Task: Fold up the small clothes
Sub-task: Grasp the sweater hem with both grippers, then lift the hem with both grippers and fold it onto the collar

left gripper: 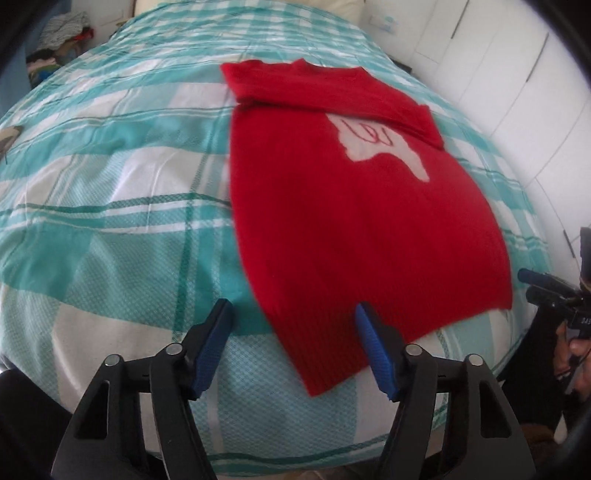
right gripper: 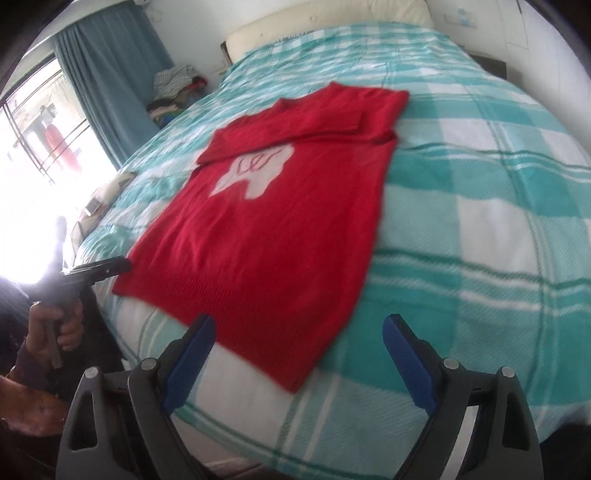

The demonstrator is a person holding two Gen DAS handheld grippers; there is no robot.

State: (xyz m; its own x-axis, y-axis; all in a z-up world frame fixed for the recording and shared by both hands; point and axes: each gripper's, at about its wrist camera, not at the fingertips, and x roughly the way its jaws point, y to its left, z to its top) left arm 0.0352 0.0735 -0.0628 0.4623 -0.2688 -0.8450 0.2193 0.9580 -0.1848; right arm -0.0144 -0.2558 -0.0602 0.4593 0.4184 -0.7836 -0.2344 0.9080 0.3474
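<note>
A small red knit sweater point(left gripper: 343, 221) with a white patch on its chest lies flat on the bed, sleeves folded across its top, hem toward me. It also shows in the right wrist view point(right gripper: 266, 236). My left gripper point(left gripper: 293, 314) is open and empty, hovering over the hem's near left corner. My right gripper point(right gripper: 299, 328) is open and empty, hovering over the hem's near right corner. The right gripper also shows at the edge of the left wrist view point(left gripper: 543, 288), and the left gripper shows in the right wrist view point(right gripper: 103, 267).
The bed has a teal and white checked cover point(left gripper: 110, 206). A pile of clothes point(right gripper: 177, 88) sits beside the bed near a blue curtain point(right gripper: 107, 74). White cupboard doors point(left gripper: 517, 74) stand on the right. A pillow point(right gripper: 332, 26) lies at the head.
</note>
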